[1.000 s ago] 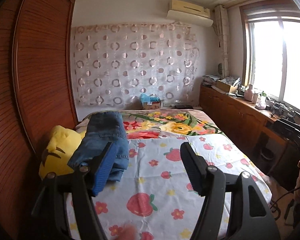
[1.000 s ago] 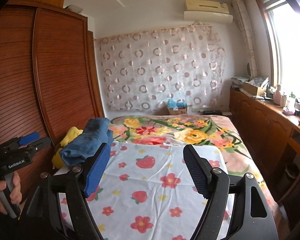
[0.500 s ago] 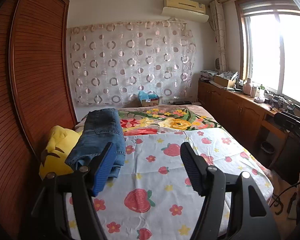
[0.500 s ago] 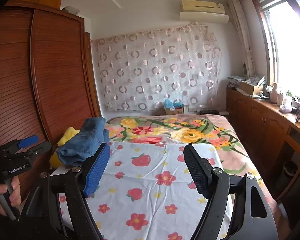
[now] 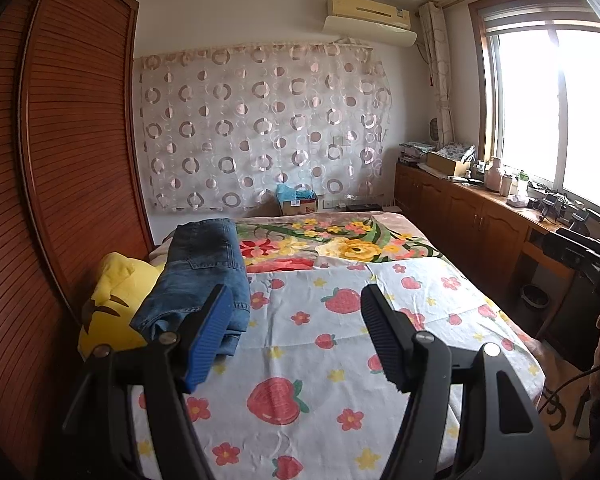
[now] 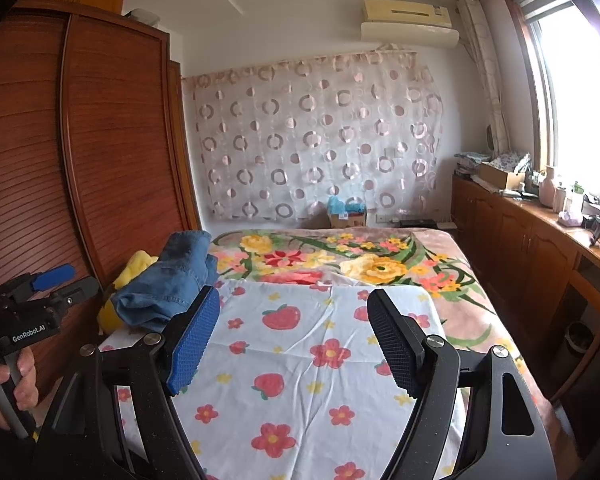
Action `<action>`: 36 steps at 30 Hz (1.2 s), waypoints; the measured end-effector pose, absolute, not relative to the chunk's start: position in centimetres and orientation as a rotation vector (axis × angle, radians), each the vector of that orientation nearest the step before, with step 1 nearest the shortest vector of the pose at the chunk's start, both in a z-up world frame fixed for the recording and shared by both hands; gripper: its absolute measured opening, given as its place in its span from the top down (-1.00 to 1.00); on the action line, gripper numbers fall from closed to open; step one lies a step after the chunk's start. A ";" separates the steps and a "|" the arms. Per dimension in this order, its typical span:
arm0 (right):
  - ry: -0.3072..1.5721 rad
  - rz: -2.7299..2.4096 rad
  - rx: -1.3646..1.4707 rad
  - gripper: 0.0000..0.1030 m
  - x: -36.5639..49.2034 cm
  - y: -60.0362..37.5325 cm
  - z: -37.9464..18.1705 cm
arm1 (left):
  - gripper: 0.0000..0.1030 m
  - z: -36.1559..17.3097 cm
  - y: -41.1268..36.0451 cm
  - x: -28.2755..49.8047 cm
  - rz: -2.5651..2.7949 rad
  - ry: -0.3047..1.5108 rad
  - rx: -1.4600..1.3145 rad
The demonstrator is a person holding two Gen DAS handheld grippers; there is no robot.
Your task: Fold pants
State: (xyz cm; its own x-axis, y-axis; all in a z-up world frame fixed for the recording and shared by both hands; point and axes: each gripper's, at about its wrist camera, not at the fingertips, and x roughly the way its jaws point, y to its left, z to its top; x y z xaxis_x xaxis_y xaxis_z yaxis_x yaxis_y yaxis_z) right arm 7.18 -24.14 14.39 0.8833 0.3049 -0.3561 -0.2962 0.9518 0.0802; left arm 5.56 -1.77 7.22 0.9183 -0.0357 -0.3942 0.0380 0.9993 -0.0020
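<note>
Jeans (image 5: 204, 276) sit folded at your ten o'clock, propped on the yellow pillow (image 5: 112, 304) — folding looks done. Your left gripper (image 5: 296, 336) and right gripper (image 6: 294, 340) hang spread and empty above the sheet (image 5: 320, 360) — little seems left.
</note>
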 end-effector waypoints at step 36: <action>0.373 0.310 0.018 -0.52 7.0 -24.5 14.3 | -0.29 7.3 -1.5 5.4 -0.037 0.401 0.006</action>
